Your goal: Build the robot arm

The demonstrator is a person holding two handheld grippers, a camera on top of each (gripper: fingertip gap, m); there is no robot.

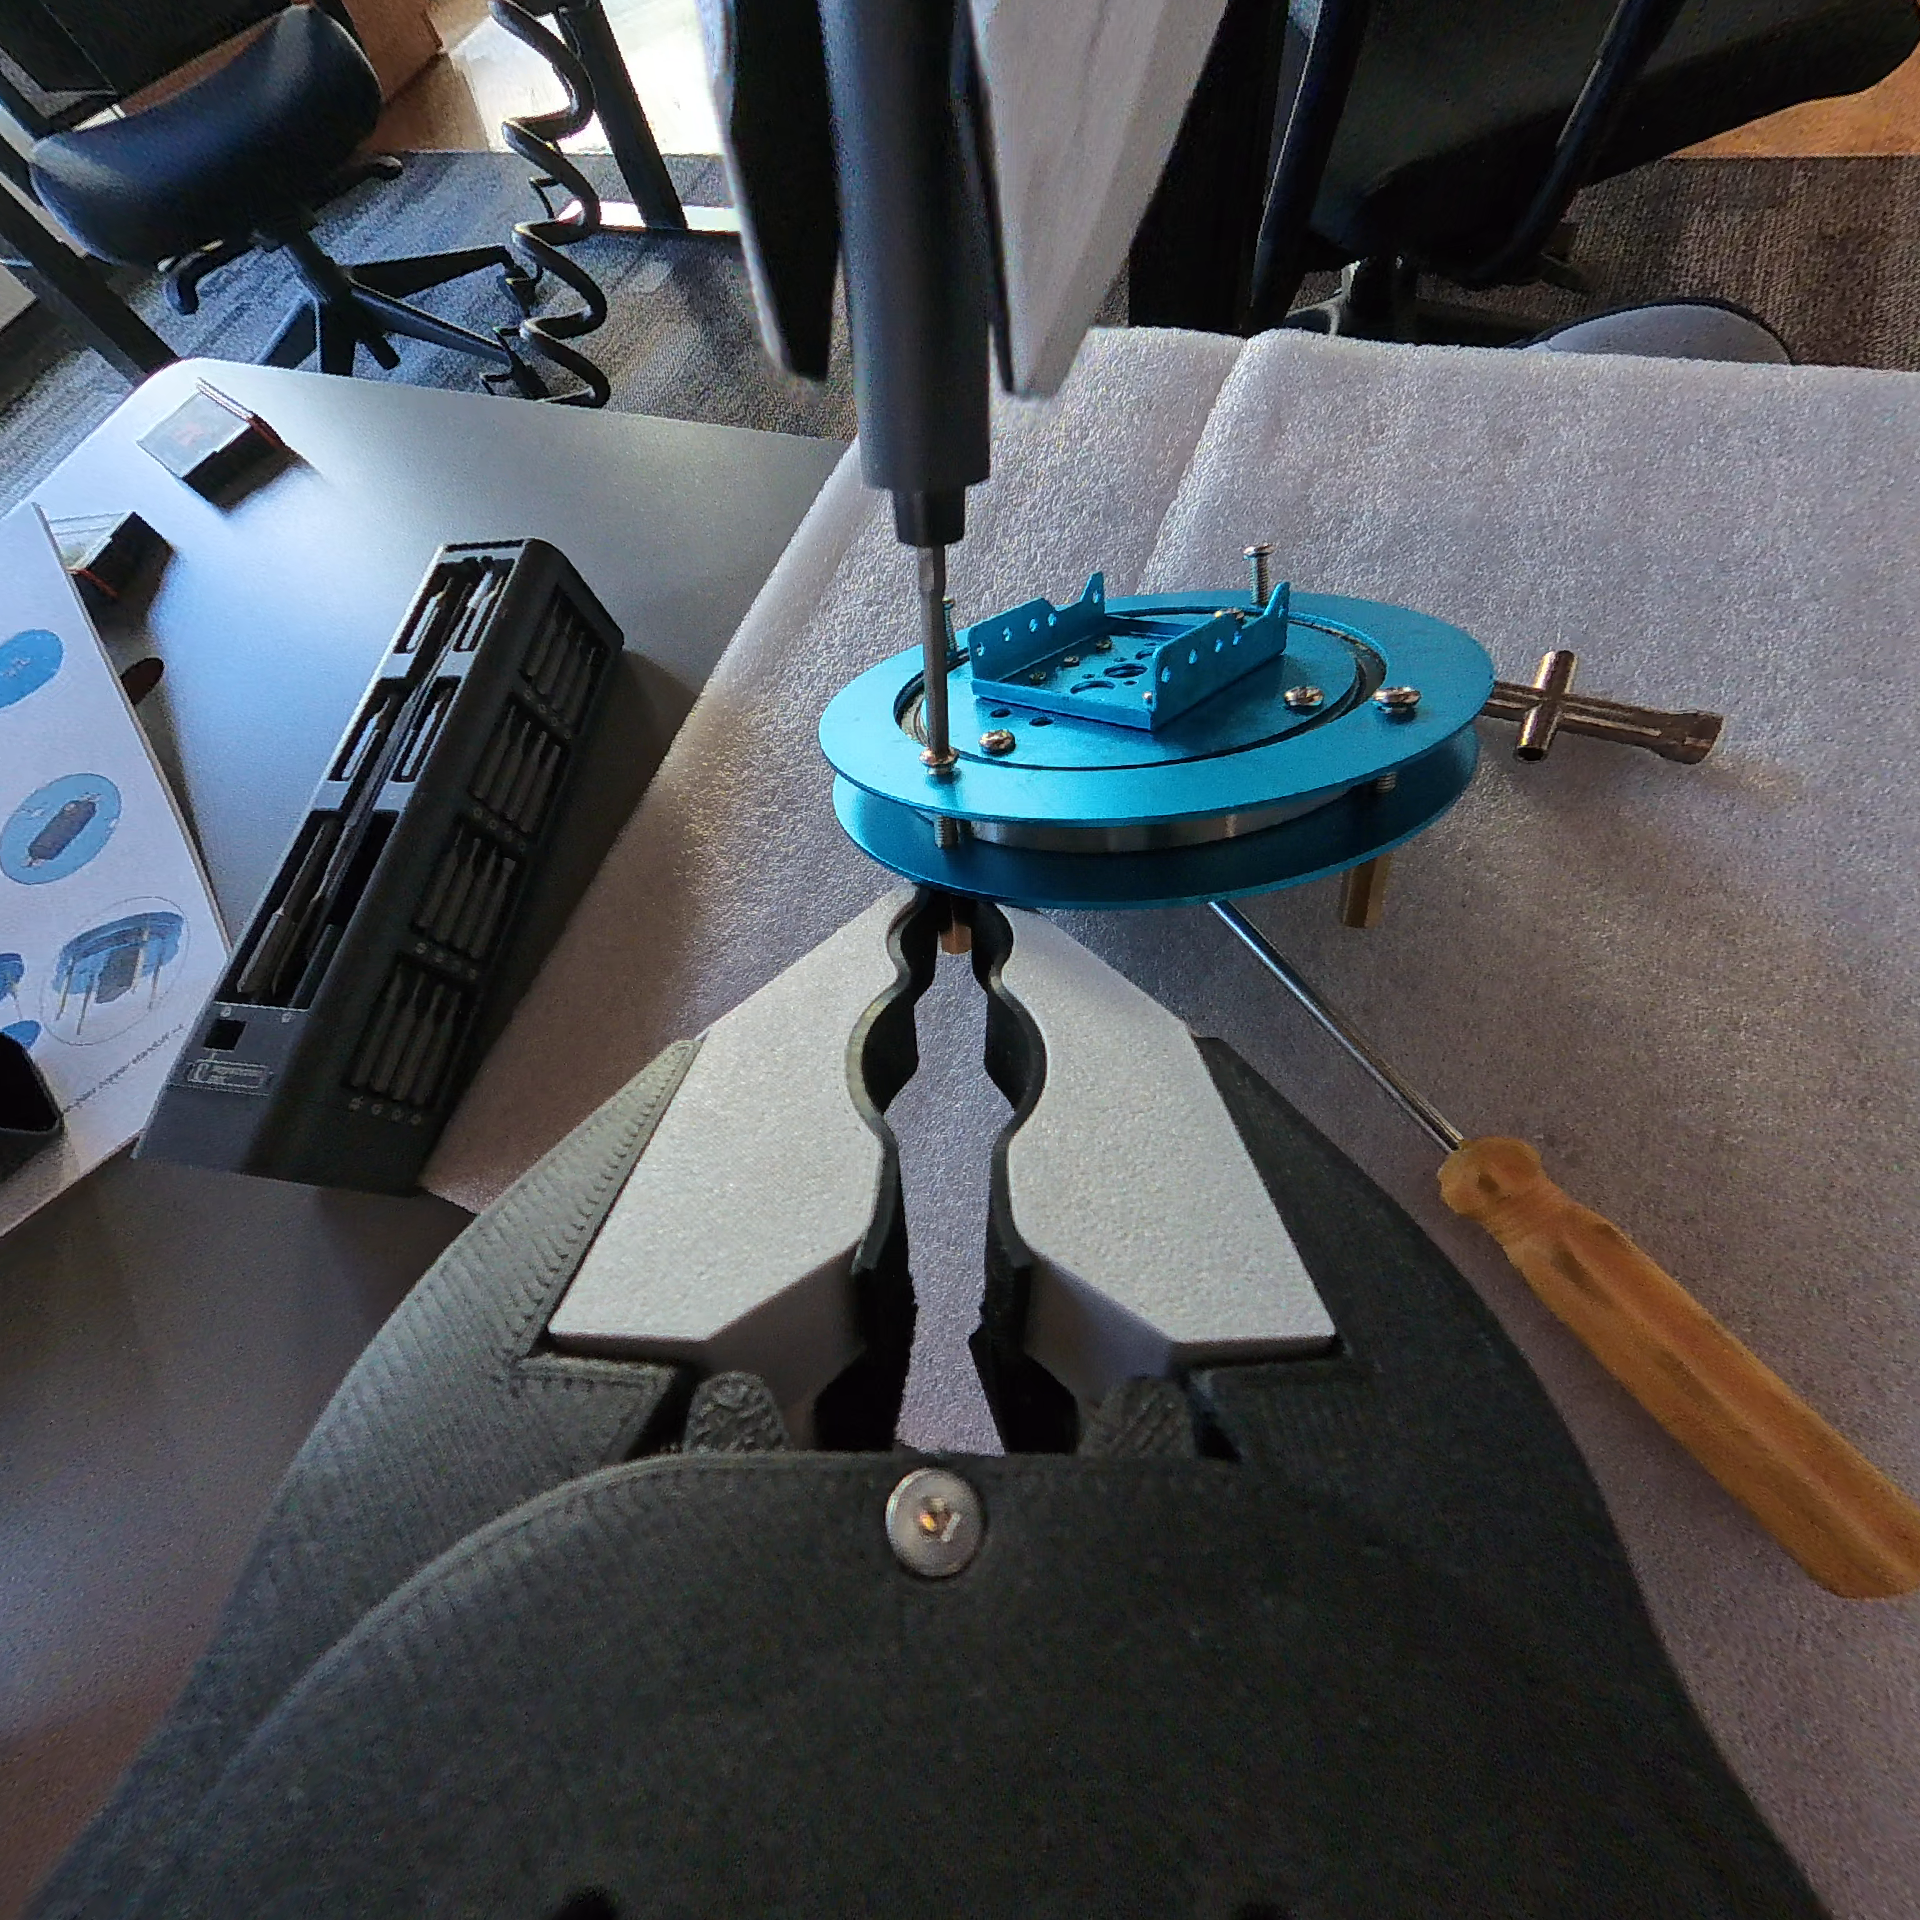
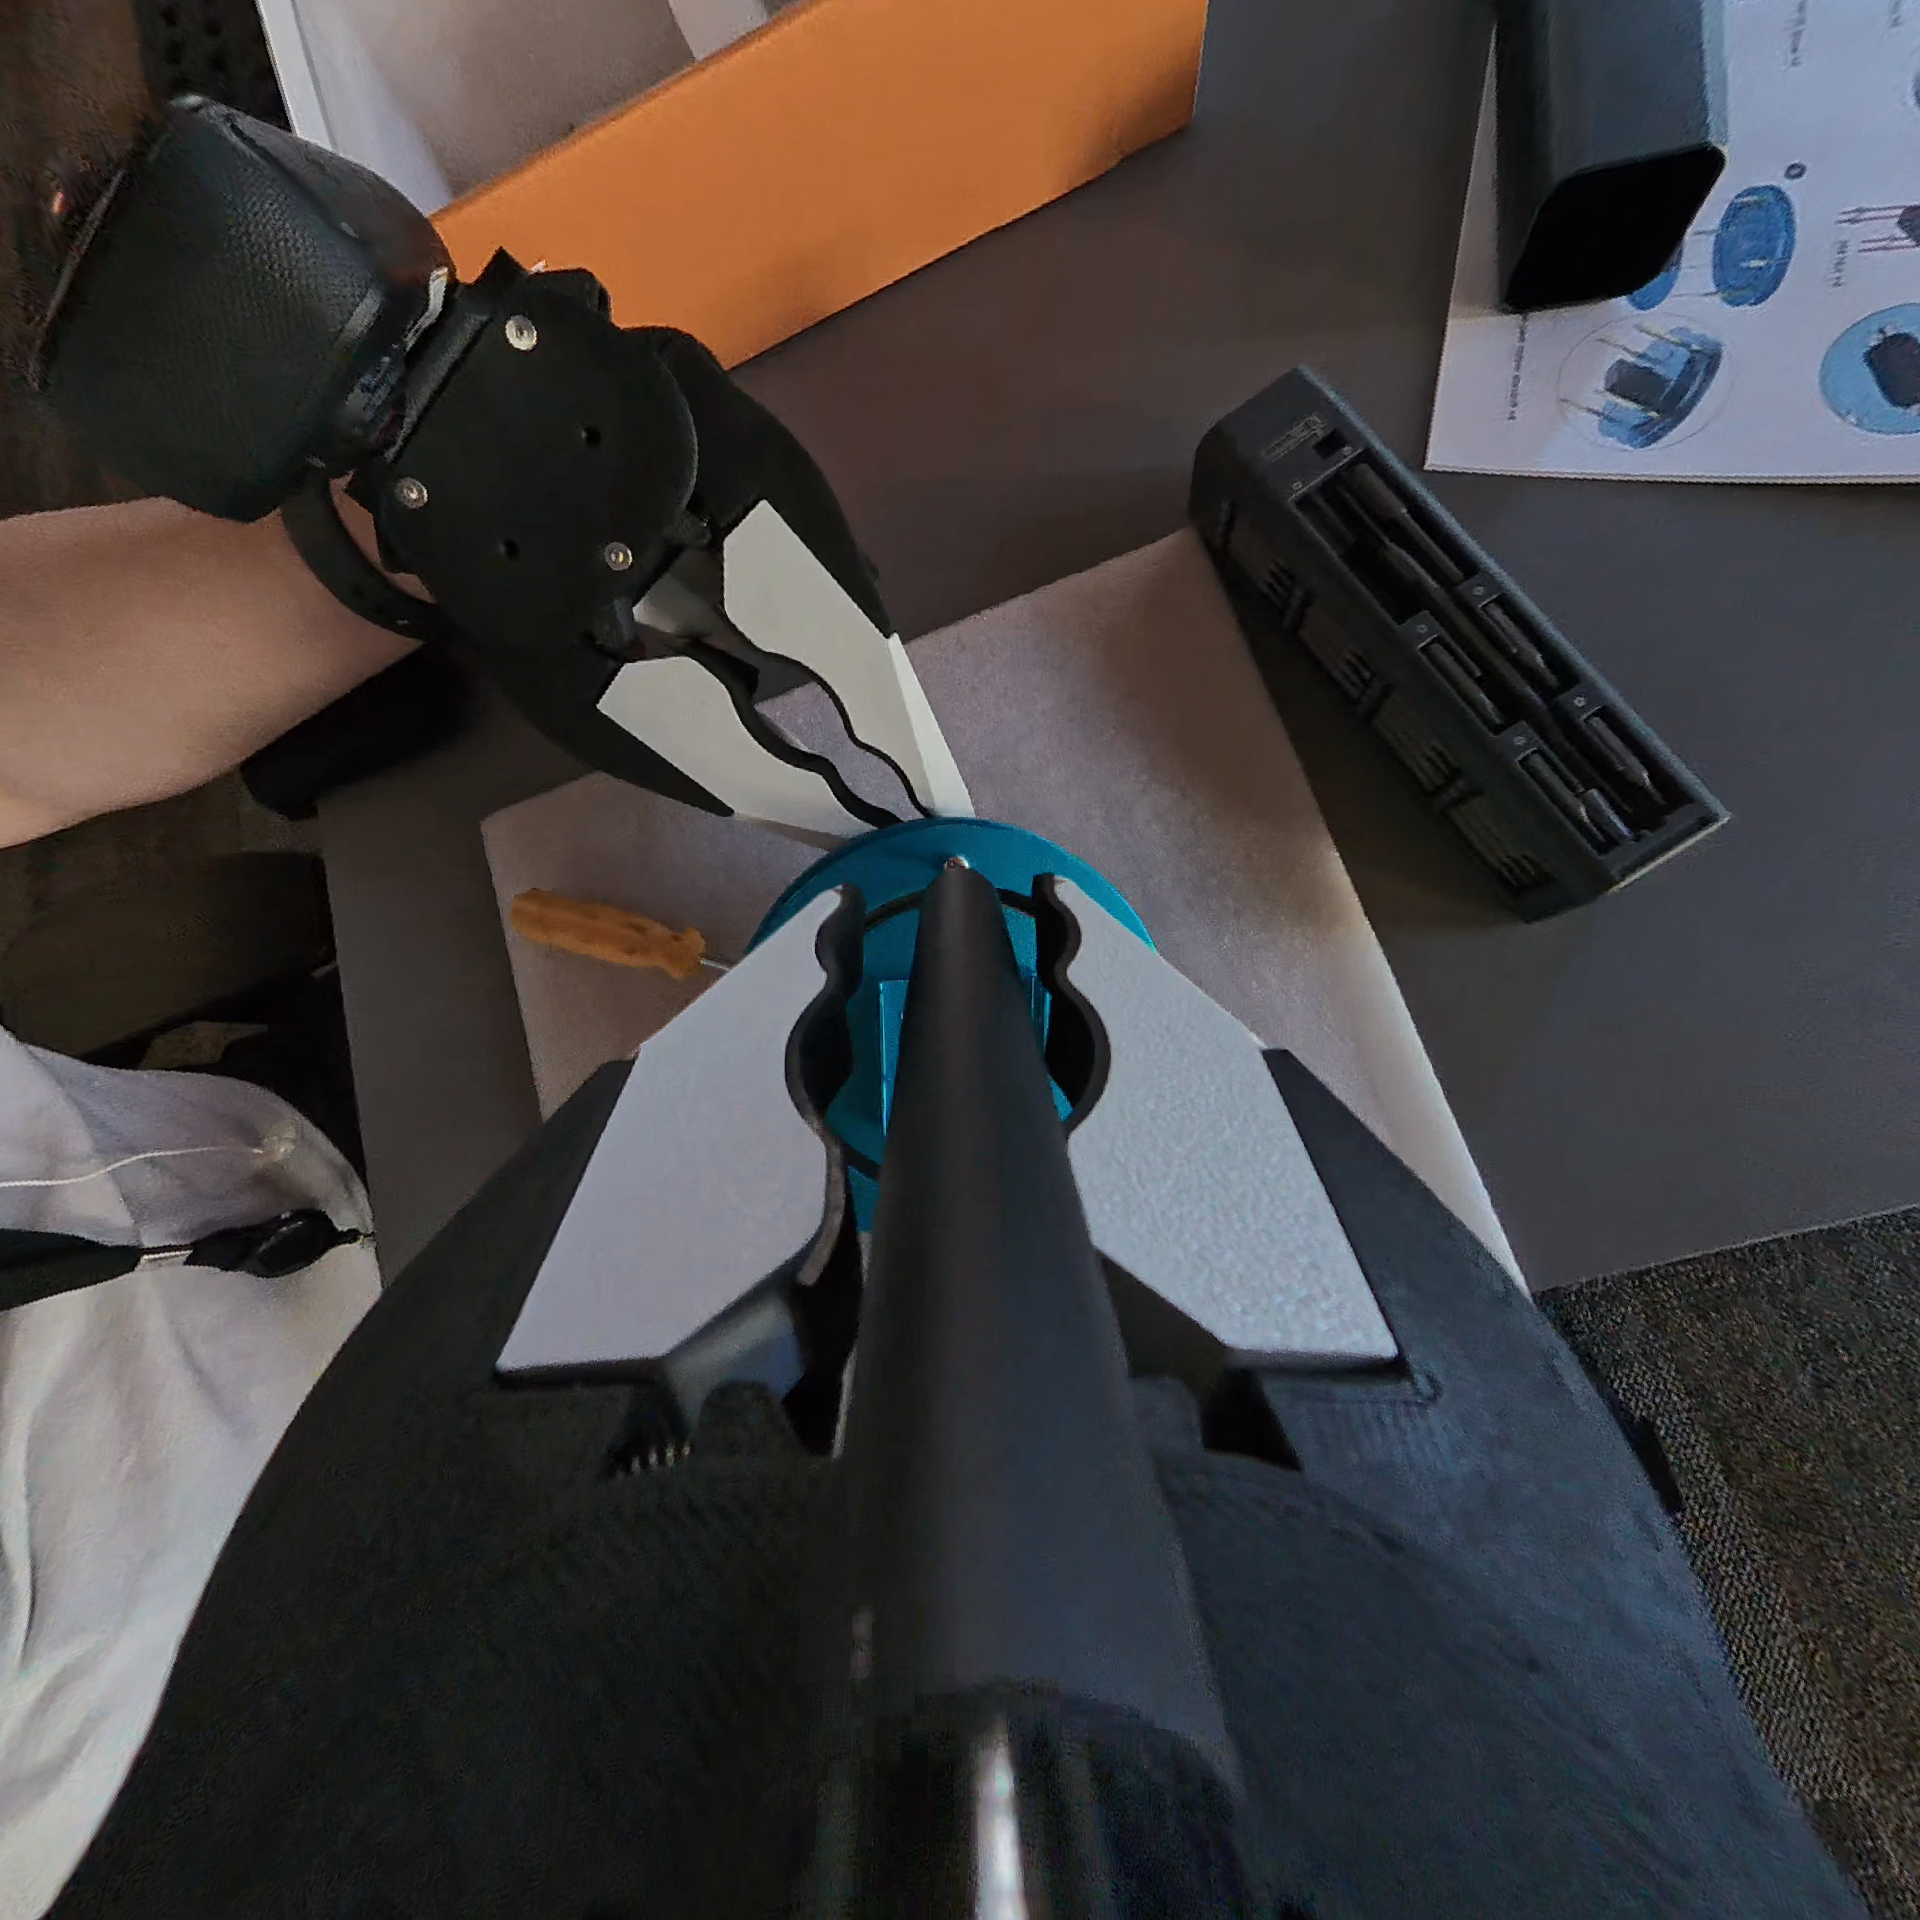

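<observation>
A blue two-disc assembly (image 1: 1143,748) with a blue bracket (image 1: 1127,665) on top stands on brass standoffs on white foam. My left gripper (image 1: 952,914) is shut on the front brass standoff (image 1: 954,932) under the lower disc. My right gripper (image 2: 951,899) is shut on a dark powered screwdriver (image 2: 966,1195) and holds it upright. Its bit (image 1: 938,665) rests on a screw (image 1: 940,764) at the upper disc's front edge. In the right wrist view the left gripper (image 2: 914,816) meets the disc (image 2: 904,847) from the far side. The right gripper (image 1: 914,374) comes down from above in the left wrist view.
An amber-handled screwdriver (image 1: 1662,1351) lies right of the assembly, its shaft under the disc. A metal cross wrench (image 1: 1600,717) lies behind. A black bit case (image 1: 395,852) and a printed sheet (image 1: 83,831) lie left. An orange box (image 2: 831,156) and office chairs (image 1: 208,156) stand beyond the table. The tips of one gripper are about 8 centimetres away from the tips of the other. The black bit case (image 1: 395,852) is about 12 centimetres from my left fingertips. Seen from the right wrist view (image 2: 1384,612) as well.
</observation>
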